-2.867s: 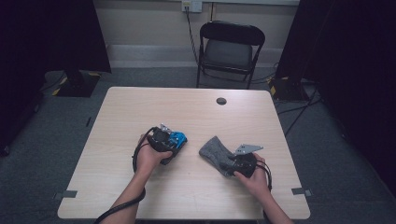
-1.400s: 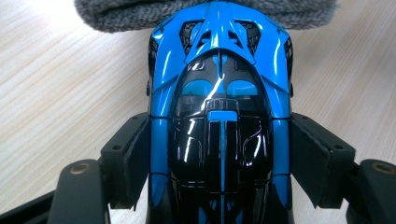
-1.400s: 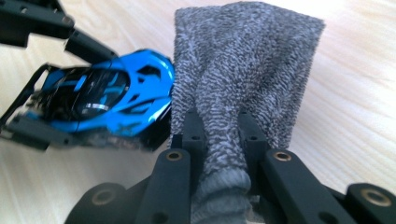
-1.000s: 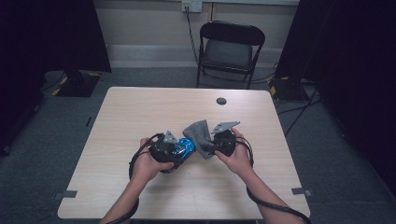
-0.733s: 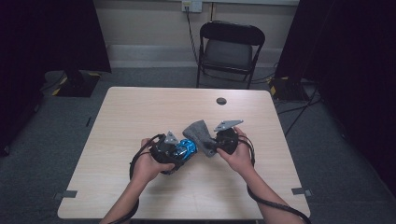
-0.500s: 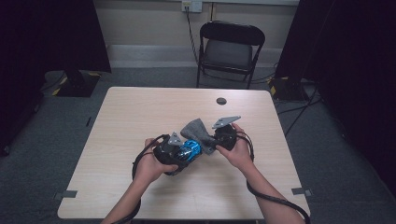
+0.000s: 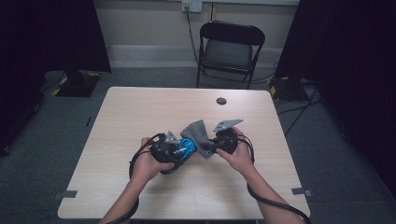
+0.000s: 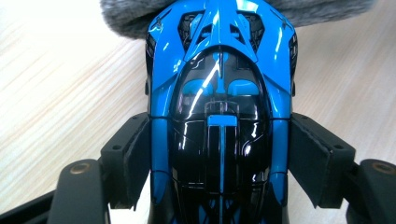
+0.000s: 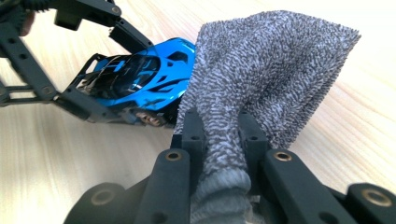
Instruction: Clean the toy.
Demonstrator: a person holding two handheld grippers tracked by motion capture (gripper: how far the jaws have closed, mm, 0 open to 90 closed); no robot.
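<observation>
High view first: both hands are close together near the middle of the light wood-grain worktop (image 7: 140, 116), a bit toward the near edge. The left gripper (image 7: 173, 148) is clamped on a glossy blue and black toy race car (image 7: 185, 148). In the left gripper view its black pads sit flat against both flanks of that car (image 8: 219, 116), around the cabin, so the jaws stand fairly wide but full. The right gripper (image 7: 211, 148) has its jaws pinched nearly together on a bunched end of a grey fuzzy terry cloth (image 7: 198, 133), and the rest of the cloth fans out toward the car.

Right gripper view shows it best: the cloth (image 9: 275, 74) is right up against one end of the car (image 9: 140, 74), looks like touching, with the left gripper (image 9: 100, 70) holding the car from the far left side. In the left gripper view a grey fuzzy edge (image 8: 135, 18) lies just past the car's far end.

My read is this is the wiping step: car held steady, cloth brought to the bodywork, the actual rubbing barely begun. Next move probably calls for dragging the cloth along the roof and sides while the left grip stays firm, maybe tilting the car so the cloth reaches the shiny top. The body is slick, so too much push could twist it out of the pads.
</observation>
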